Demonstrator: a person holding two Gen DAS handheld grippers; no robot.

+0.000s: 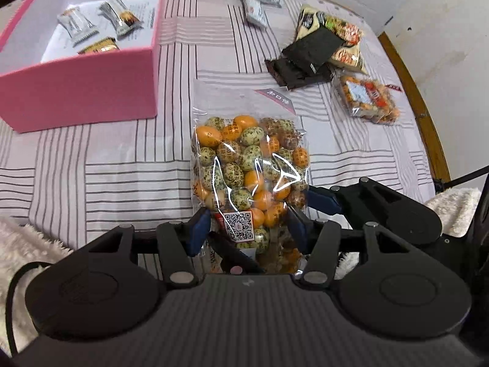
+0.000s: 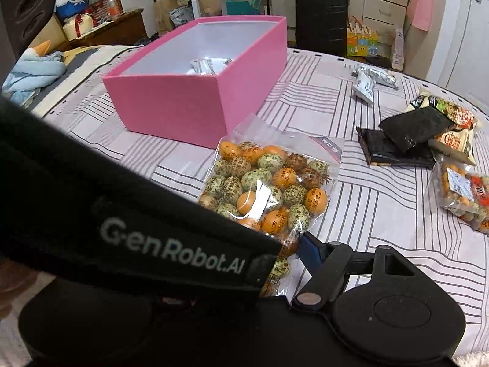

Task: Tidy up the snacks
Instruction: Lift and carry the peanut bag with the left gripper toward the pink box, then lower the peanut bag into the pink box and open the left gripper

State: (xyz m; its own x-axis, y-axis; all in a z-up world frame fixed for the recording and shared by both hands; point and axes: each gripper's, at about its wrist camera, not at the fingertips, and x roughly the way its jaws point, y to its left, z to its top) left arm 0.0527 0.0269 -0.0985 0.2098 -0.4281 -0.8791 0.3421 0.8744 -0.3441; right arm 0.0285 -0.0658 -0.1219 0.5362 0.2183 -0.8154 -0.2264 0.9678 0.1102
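Lying between the left gripper (image 1: 249, 229)'s blue pads, which clench its lower end, one clear bag of orange and speckled-green coated nuts (image 1: 249, 168) rests on the striped sheet (image 1: 107, 168). Whether the right gripper (image 2: 293, 244) grips is unclear. Ahead-left: one pink box (image 1: 76, 91) holding three wrapped bars (image 1: 101, 27).

Counted: one pink box (image 1: 91, 82), three wrapped bars (image 1: 101, 27) inside it, two clear snack bags (image 1: 249, 171), two grippers (image 1: 249, 232).
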